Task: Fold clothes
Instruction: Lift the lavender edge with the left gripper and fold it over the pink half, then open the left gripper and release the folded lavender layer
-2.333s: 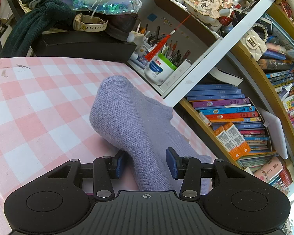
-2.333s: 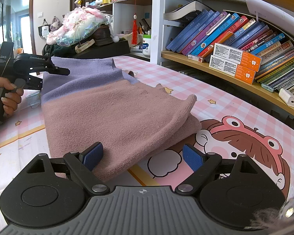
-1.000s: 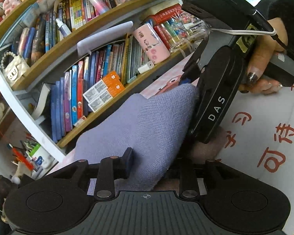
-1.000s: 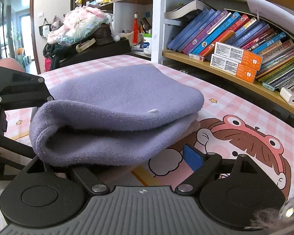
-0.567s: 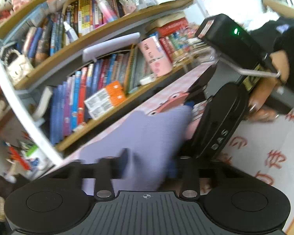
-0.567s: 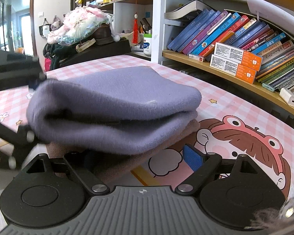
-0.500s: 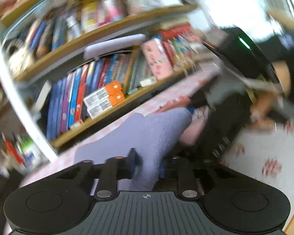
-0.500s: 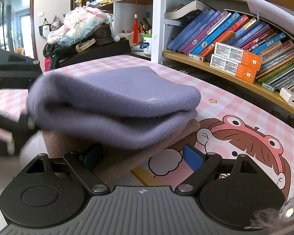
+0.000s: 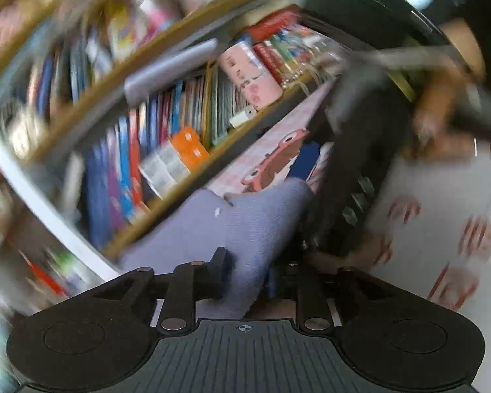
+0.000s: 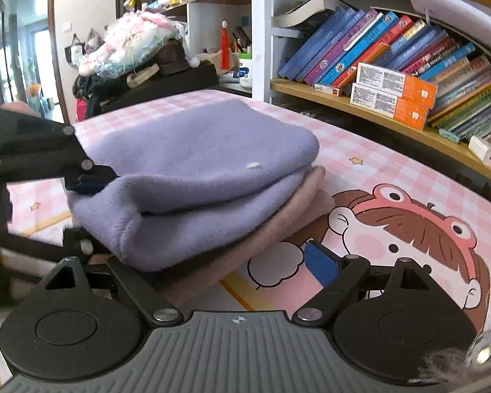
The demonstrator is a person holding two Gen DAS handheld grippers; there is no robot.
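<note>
the soft lilac-over-mauve knitted garment [image 10: 196,177] lies doubled on the pink checked counter [image 10: 392,177], its folded lilac flap on top. the left gripper [image 9: 245,268] has its fingers clamped on that flap's free edge; the right gripper [image 10: 232,268] rests with fingers apart around the mauve lower layer's near edge.

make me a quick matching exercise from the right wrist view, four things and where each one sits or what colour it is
Things:
1. purple fabric layer
2. mauve-brown fabric layer
3. orange-ended boxes
4. cartoon face print

Matches:
A. on the wooden shelf, in front of the books
B. printed on the tablecloth
C. top of the folded stack
D. bottom of the stack, against the table

Pairs: 1-C, 2-D, 3-A, 4-B
</note>
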